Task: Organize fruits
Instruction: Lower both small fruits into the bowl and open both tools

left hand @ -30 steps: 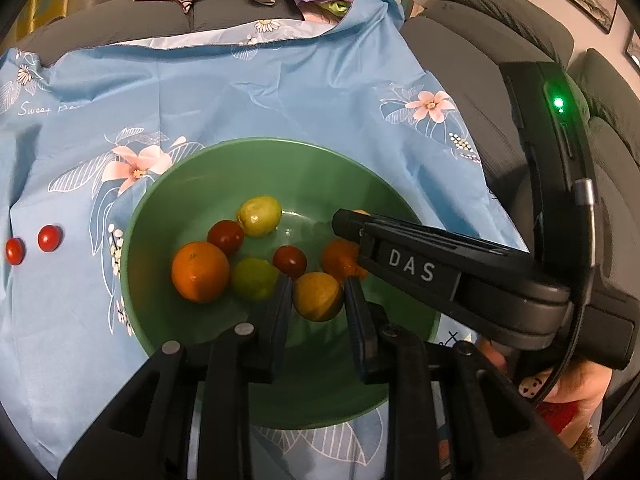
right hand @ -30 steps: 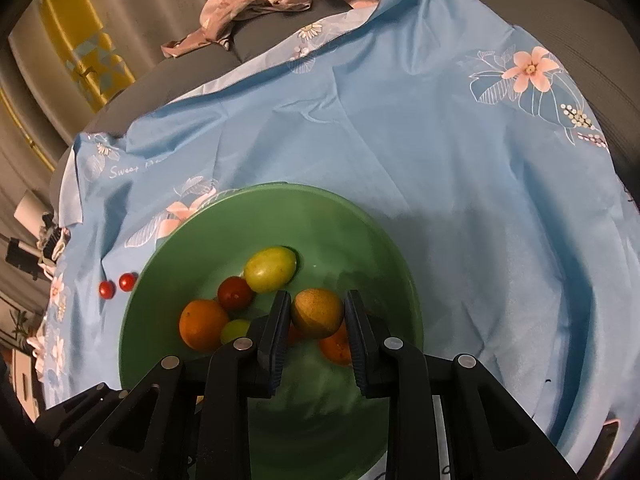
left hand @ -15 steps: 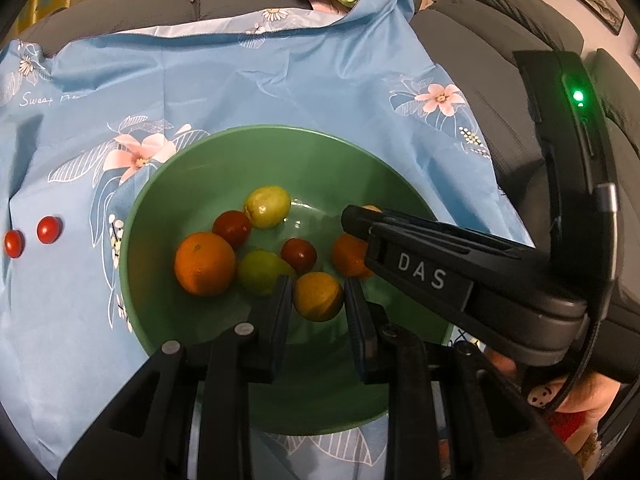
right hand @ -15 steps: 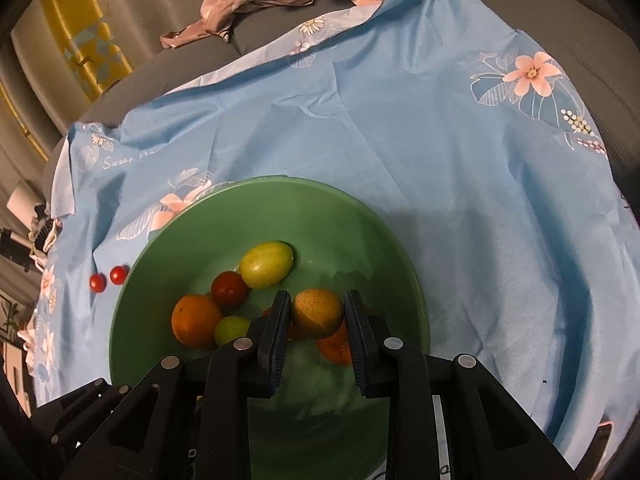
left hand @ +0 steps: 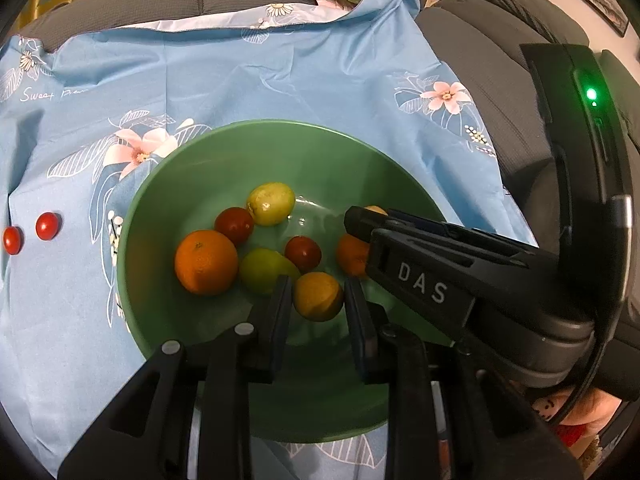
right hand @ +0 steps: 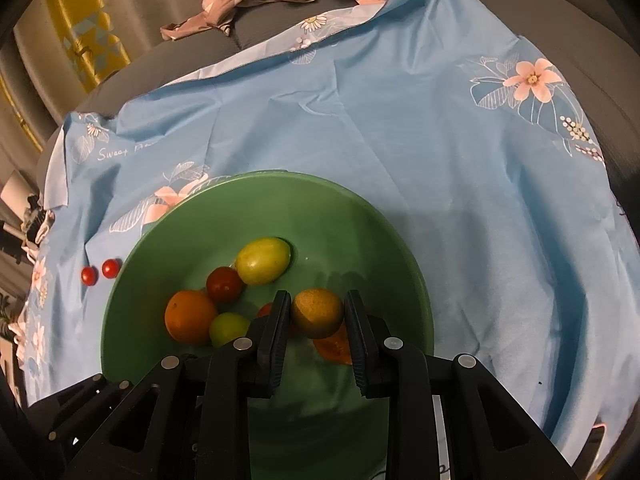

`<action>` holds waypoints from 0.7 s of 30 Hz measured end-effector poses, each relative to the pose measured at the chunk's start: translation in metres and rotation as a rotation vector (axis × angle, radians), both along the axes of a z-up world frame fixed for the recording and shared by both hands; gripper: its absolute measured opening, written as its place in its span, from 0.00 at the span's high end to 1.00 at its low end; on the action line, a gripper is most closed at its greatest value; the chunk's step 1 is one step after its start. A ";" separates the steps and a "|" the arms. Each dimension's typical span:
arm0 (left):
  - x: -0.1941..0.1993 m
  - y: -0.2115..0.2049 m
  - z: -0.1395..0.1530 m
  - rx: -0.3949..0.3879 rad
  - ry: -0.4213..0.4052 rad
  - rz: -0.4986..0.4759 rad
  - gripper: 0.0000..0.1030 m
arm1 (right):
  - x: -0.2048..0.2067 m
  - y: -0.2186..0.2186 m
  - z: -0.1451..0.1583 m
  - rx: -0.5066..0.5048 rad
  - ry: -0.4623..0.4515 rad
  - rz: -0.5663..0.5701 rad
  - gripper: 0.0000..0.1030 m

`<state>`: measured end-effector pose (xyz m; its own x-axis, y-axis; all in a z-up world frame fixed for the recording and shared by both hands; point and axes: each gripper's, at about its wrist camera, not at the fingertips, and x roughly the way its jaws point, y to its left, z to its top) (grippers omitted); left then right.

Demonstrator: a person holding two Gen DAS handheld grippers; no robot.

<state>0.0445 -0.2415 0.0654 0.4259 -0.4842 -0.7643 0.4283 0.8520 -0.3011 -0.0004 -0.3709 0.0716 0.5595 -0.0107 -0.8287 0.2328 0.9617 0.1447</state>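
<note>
Green bowl (left hand: 136, 216) holds most fruit. I see each claw, left (left hand: 318, 296) and right (right hand: 316, 312), clamped on a yellow fruit above it; two tomatoes (left hand: 48, 226) remain far left, outside.

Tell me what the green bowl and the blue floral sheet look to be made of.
Green bowl: likely glazed ceramic or smooth plastic, since small glints shine on its inner floor and the wall is even and rigid; the look leaves it open. Blue floral sheet: thin woven fabric with a matte finish, shown by soft creases, a printed pattern and a hemmed edge.
</note>
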 end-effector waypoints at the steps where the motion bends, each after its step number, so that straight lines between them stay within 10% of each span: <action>1: 0.000 0.000 0.000 -0.001 0.001 0.000 0.74 | 0.000 0.000 0.000 0.001 0.000 0.000 0.72; 21: 0.001 0.001 -0.001 -0.006 0.007 0.001 0.74 | 0.000 0.000 -0.001 -0.001 0.001 0.000 0.72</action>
<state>0.0458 -0.2409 0.0641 0.4211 -0.4878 -0.7647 0.4249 0.8509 -0.3088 -0.0002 -0.3709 0.0708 0.5591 -0.0115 -0.8290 0.2330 0.9618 0.1438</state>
